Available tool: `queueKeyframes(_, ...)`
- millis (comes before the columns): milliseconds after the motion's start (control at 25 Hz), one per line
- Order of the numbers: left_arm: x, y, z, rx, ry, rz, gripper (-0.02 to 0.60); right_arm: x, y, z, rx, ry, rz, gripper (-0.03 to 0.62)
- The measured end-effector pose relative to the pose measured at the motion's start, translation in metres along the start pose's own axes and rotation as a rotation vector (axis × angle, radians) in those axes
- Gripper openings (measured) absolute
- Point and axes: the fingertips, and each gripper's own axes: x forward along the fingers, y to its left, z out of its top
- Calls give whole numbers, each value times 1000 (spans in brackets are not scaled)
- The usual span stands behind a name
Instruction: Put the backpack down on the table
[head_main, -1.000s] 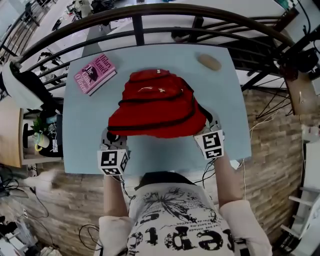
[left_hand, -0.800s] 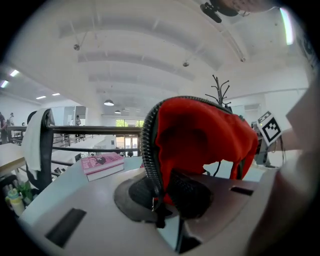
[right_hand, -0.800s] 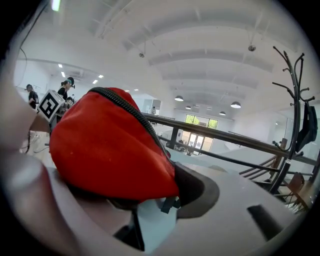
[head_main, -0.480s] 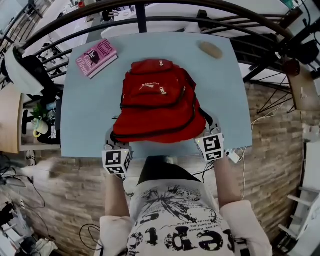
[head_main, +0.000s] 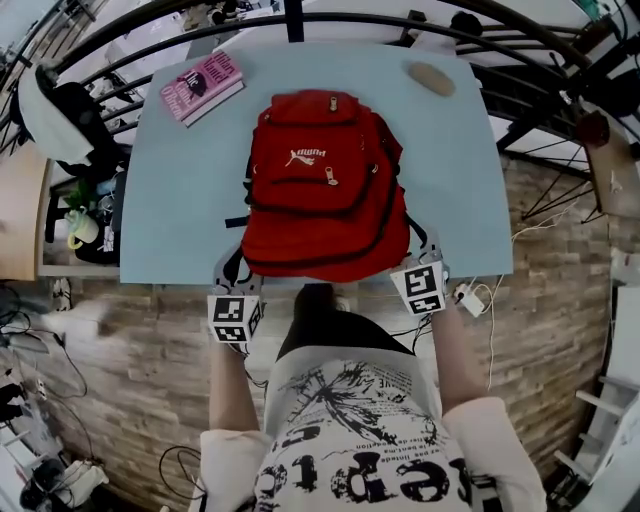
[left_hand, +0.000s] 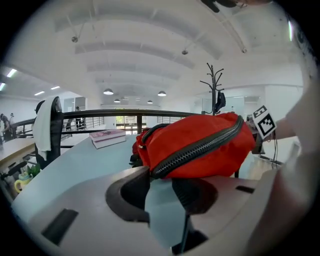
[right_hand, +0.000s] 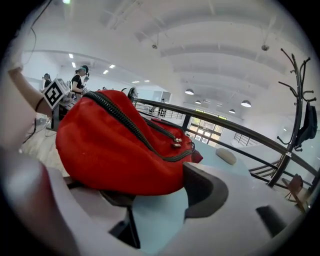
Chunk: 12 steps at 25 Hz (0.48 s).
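Note:
The red backpack (head_main: 325, 185) lies flat on the light blue table (head_main: 180, 200), front pockets up, its bottom at the near edge. My left gripper (head_main: 235, 290) sits at the bag's near left corner. In the left gripper view its jaws (left_hand: 162, 180) are opening; only table shows in the gap, and the backpack (left_hand: 200, 142) rests just past the tips. My right gripper (head_main: 420, 265) sits at the near right corner. Its jaws (right_hand: 160, 200) are opening too, with the backpack (right_hand: 115, 150) lying over the left jaw and nothing pinched between them.
A pink book (head_main: 200, 85) lies at the table's far left corner and a tan oval object (head_main: 431, 77) at the far right. A dark railing (head_main: 290, 15) curves behind the table. A chair with a white garment (head_main: 50, 110) stands to the left.
The backpack has come down from a raised bundle to lie spread on the table. Both grippers have drawn back and down to the table's near edge.

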Motion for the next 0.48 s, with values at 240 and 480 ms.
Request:
queueKeyframes(240, -17, -9, -30, -9, 33, -3, 126, -13, 17, -41, -15, 84, 12, 296)
queueKeyframes(480, -37, -8, -23, -9, 2, 25, 135, -31, 18, -61, -23, 170, 26, 244)
